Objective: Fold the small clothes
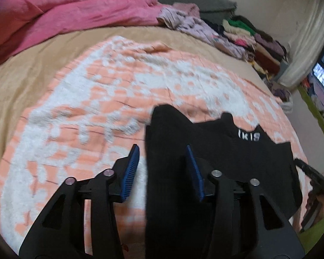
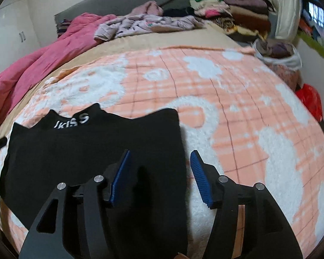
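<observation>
Both claws, left (image 1: 162,161) and right (image 2: 159,168), sit open, gripping nothing, each straddling an edge of the black top (image 2: 86,146) on the bed's peach blanket (image 2: 237,108).

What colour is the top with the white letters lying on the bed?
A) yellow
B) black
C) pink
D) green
B: the black top with white letters near its neck lies spread on the orange-and-white blanket; the pink thing further back is a quilt, not the top.
</observation>
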The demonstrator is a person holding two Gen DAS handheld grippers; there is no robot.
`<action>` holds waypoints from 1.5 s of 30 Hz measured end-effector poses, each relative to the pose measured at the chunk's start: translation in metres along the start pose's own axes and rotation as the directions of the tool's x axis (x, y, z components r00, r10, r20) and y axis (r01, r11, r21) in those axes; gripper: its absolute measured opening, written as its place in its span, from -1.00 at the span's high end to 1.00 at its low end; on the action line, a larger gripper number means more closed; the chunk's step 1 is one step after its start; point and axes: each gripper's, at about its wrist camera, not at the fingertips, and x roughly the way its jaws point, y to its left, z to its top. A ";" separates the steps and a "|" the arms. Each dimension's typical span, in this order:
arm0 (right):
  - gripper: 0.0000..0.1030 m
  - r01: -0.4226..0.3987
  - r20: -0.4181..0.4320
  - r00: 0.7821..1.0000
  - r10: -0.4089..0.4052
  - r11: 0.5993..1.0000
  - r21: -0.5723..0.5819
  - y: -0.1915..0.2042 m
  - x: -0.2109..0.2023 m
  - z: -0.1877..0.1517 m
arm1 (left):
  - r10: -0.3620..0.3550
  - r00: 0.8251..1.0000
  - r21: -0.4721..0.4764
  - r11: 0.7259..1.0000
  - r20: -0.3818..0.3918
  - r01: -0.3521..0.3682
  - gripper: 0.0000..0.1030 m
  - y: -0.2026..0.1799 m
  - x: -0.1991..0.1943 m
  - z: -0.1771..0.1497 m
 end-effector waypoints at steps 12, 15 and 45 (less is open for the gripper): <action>0.76 -0.084 -0.040 0.995 0.087 0.994 0.072 -0.008 0.024 0.001 | 0.044 0.999 0.051 0.998 0.011 -0.044 0.97 -0.008 0.005 -0.006; 0.85 -0.074 0.019 0.997 0.074 0.997 0.018 -0.001 0.007 0.003 | 0.034 0.998 0.058 0.998 0.062 -0.037 0.97 -0.010 -0.011 -0.001; 0.19 0.122 0.033 0.992 -0.122 0.992 -0.012 0.008 0.022 -0.008 | 0.194 0.979 0.090 0.976 0.061 -0.199 0.72 -0.006 0.013 -0.020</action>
